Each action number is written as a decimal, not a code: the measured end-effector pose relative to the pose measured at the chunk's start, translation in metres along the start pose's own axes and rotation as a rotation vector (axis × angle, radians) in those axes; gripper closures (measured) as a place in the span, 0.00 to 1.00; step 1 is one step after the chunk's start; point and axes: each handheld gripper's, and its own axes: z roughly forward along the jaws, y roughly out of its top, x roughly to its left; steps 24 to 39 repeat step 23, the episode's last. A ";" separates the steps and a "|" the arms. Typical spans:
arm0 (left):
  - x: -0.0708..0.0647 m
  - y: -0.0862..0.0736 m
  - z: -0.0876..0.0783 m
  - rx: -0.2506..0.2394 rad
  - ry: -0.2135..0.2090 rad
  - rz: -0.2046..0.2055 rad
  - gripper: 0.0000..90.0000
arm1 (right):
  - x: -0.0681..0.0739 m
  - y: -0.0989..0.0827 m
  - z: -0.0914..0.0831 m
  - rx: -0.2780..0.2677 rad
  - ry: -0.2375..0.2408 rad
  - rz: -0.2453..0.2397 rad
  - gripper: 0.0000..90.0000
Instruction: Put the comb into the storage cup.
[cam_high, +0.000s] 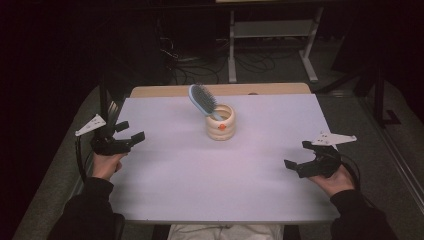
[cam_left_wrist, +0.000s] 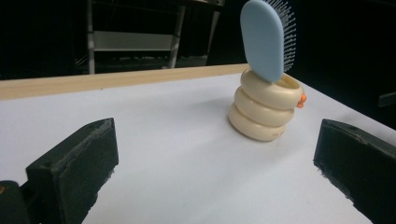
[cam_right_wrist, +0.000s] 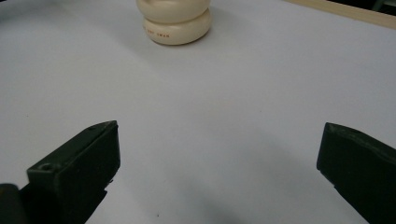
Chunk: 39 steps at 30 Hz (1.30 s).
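Toward the far middle of the white desk (cam_high: 200, 175) a blue hairbrush (cam_high: 202, 99) stands tilted in a cream ringed holder (cam_high: 220, 123), well apart from the left gripper (cam_high: 127, 131) and right gripper (cam_high: 296, 155), whose fingers (cam_left_wrist: 74, 163) gape empty.

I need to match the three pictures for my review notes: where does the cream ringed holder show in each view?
High view: the cream ringed holder stands at centre, toward the table's far side, with the blue hairbrush leaning out of it.
Left gripper view: upper right of centre, brush head above it.
Right gripper view: top edge, left of centre; just its lower rings.
Shared landmark: the table's wooden far edge.
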 end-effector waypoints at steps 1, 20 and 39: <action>0.001 -0.003 -0.002 0.002 0.001 -0.004 0.00 | 0.000 0.000 0.000 0.001 0.001 -0.001 0.00; -0.006 -0.042 -0.024 0.053 0.031 0.007 0.00 | 0.001 -0.001 -0.001 0.000 0.006 0.010 0.00; -0.007 -0.044 -0.022 0.081 0.024 0.011 0.00 | 0.000 0.000 -0.001 -0.003 0.006 0.011 0.00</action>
